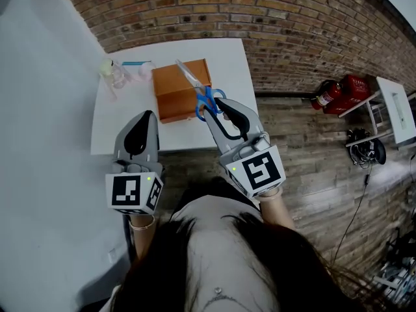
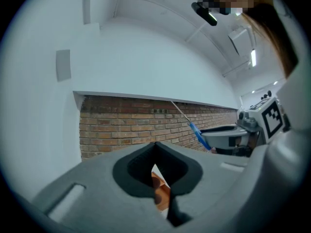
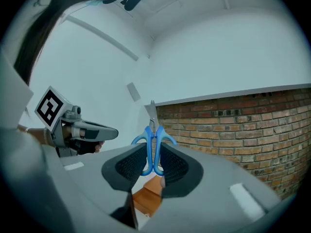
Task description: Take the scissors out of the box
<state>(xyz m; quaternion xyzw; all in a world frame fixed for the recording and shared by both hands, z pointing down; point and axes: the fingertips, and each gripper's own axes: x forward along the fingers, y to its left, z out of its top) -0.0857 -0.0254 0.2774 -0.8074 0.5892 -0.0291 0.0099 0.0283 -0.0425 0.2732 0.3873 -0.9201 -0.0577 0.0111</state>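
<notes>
The scissors point(image 1: 207, 101), with blue handles and steel blades, hang in the air over the near right edge of the orange box point(image 1: 179, 90). My right gripper point(image 1: 218, 106) is shut on their handles, blades pointing away from me. In the right gripper view the scissors point(image 3: 153, 141) stand upright between the dark pads point(image 3: 130, 165), with the box point(image 3: 148, 199) below. My left gripper point(image 1: 145, 117) hovers near the table's front edge, left of the box, shut and empty. Through its slit point(image 2: 155, 148) a strip of the box point(image 2: 161, 192) shows, and the scissors point(image 2: 197, 129) appear at the right.
The box sits on a white table point(image 1: 123, 119) against a brick wall point(image 1: 286, 25). Small clear items point(image 1: 114, 74) and a blue stick point(image 1: 135, 63) lie at the table's back left. Red fire extinguishers point(image 1: 341, 93), a white shelf point(image 1: 398, 109) and cables are on the wooden floor to the right.
</notes>
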